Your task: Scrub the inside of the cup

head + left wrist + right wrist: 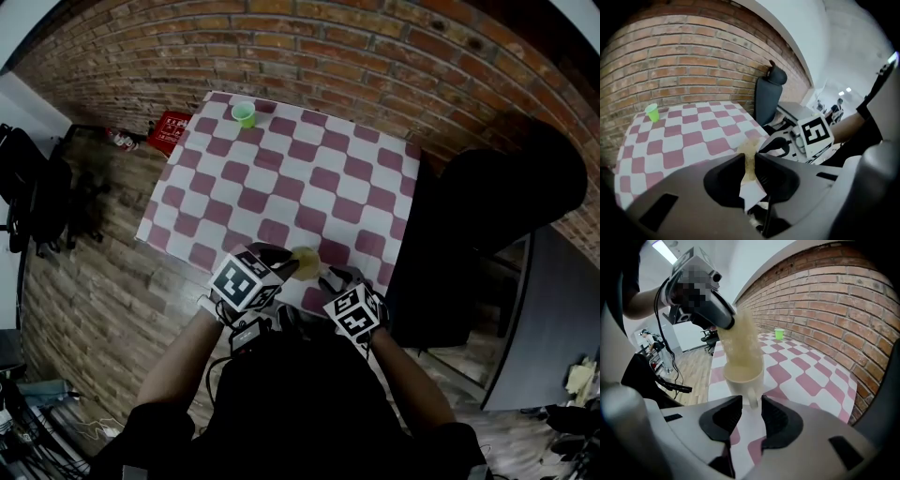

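Checked table (309, 178), right gripper (751, 402) gripping cup (743, 377) handle, sponge (740, 341) blurred

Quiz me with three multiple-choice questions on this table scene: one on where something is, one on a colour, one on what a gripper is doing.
1. Where is the green cup?
A. near the table's far corner
B. on a chair
C. on the floor

2. What colours are the table's checks?
A. blue and yellow
B. red and white
C. black and green

3. What is the left gripper doing?
A. hanging open
B. pinching the sponge
C. gripping the green cup

Answers:
1 A: the head view shows it standing by the corner farthest from the person.
2 B: every view shows red and white squares.
3 B: its jaws are closed on the sponge, which dips into the mug that the right gripper holds by the handle.
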Tool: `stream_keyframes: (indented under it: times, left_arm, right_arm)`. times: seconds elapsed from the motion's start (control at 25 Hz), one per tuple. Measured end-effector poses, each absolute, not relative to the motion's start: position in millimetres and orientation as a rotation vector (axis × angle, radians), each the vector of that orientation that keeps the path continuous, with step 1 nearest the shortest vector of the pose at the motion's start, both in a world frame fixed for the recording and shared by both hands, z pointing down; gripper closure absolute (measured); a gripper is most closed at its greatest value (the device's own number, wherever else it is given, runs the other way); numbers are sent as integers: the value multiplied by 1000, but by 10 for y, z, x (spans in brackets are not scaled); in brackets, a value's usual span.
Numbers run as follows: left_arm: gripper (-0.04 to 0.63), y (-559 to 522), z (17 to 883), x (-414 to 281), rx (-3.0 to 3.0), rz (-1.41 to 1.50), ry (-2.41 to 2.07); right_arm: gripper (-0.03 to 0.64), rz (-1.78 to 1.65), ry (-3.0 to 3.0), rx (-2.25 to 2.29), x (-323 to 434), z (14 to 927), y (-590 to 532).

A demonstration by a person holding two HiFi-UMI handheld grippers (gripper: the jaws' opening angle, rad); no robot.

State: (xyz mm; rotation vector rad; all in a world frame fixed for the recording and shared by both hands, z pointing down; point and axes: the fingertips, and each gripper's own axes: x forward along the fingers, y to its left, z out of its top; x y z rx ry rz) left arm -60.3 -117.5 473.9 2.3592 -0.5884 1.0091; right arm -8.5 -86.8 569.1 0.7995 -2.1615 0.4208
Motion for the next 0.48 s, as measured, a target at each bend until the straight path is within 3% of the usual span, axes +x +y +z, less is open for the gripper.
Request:
stream_keyframes:
  times: [0.48]
  left_arm:
    - [523,-1044,5660,-425,2462,1791,-415]
  right_arm:
    - [477,396,-2153,830,-41,5659,-851]
